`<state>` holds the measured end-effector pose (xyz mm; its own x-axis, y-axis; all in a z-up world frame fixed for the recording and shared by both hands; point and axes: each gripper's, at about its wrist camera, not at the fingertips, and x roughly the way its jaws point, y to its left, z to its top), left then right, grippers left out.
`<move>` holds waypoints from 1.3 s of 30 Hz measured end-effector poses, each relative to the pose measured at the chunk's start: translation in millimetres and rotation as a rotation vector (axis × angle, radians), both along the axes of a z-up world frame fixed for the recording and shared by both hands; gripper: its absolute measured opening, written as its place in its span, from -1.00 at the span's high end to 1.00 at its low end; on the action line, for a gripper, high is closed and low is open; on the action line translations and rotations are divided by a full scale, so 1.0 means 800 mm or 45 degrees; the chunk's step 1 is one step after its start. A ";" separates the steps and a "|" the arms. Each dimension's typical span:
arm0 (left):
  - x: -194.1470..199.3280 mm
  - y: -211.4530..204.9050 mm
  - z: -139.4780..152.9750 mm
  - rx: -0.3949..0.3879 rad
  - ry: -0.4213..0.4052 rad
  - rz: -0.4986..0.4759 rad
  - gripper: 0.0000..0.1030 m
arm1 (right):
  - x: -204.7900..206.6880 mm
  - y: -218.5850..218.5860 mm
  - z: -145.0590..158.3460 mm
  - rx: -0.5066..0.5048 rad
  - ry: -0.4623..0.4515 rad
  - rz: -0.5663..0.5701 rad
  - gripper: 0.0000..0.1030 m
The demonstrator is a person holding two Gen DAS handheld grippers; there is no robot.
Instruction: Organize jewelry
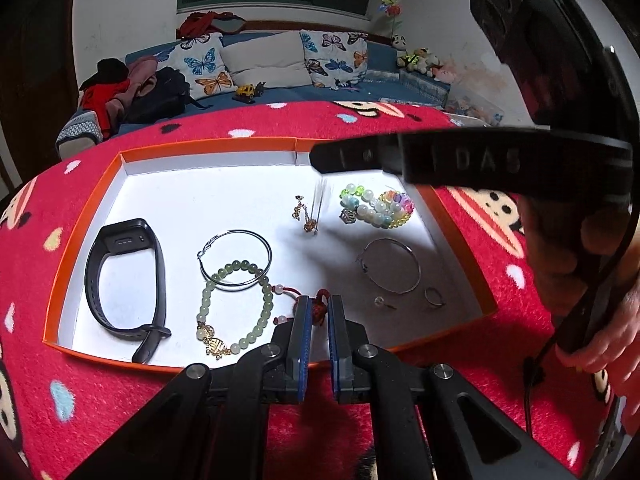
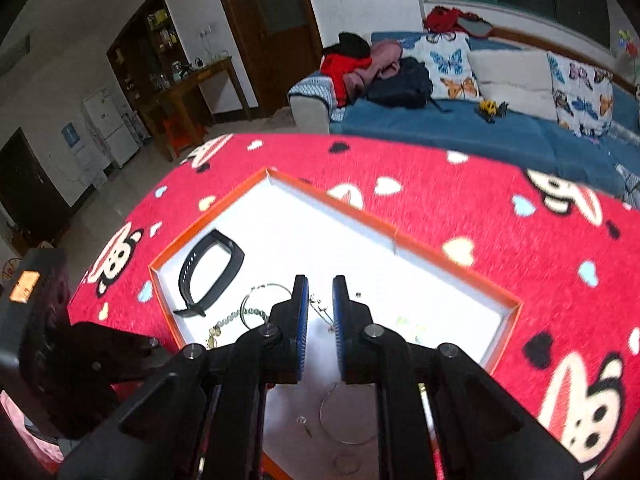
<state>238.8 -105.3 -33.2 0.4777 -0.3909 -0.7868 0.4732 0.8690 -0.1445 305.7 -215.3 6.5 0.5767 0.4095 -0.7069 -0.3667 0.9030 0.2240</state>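
The left gripper (image 1: 319,307) was closed on the red knot (image 1: 321,305) of the light, limp jade bead bracelet (image 1: 236,308); the right gripper (image 2: 320,301) stood narrow over a thin, slippery chain (image 2: 322,312) in the tray (image 1: 60,276).

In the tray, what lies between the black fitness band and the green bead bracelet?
Nothing: bare white tray floor separates the band from the bracelet, per the left wrist view.

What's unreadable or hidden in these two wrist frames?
- Left wrist: far tray corner hidden by right gripper.
- Left wrist: red knot part hidden between left gripper fingers.
- Right wrist: beaded bracelets washed out by glare.
- Right wrist: small ring blurred, near bottom edge.
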 end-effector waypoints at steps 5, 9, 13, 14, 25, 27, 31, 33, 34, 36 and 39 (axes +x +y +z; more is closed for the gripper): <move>0.002 0.002 0.000 0.005 0.002 0.013 0.81 | -0.003 0.002 -0.011 0.009 0.039 0.006 0.71; 0.000 0.007 0.003 0.007 0.000 0.027 0.63 | -0.012 -0.002 -0.008 0.013 0.043 -0.004 0.59; -0.009 0.016 0.013 -0.004 -0.044 0.063 -0.01 | -0.028 -0.010 0.000 0.009 0.023 -0.020 0.57; -0.011 0.018 0.015 -0.009 -0.049 0.065 -0.01 | -0.035 -0.012 0.002 0.004 0.015 -0.030 0.52; -0.052 0.052 0.031 0.005 -0.091 0.157 -0.02 | -0.097 -0.018 0.008 0.004 -0.054 -0.093 0.24; -0.061 0.058 0.034 0.007 -0.098 0.175 -0.09 | -0.106 -0.017 0.006 0.011 -0.056 -0.106 0.20; -0.077 0.071 0.036 0.017 -0.122 0.213 -0.13 | -0.124 -0.010 0.000 0.005 -0.067 -0.125 0.17; -0.083 0.077 0.036 0.011 -0.122 0.231 -0.15 | -0.133 -0.005 -0.003 -0.027 -0.085 -0.137 0.16; -0.086 0.081 0.035 0.010 -0.124 0.238 -0.18 | -0.138 -0.003 -0.004 -0.036 -0.093 -0.141 0.16; -0.093 0.086 0.035 0.021 -0.137 0.252 -0.25 | -0.147 0.000 -0.005 -0.037 -0.104 -0.146 0.16; -0.102 0.091 0.035 0.042 -0.161 0.276 -0.43 | -0.163 0.006 -0.008 -0.052 -0.137 -0.172 0.16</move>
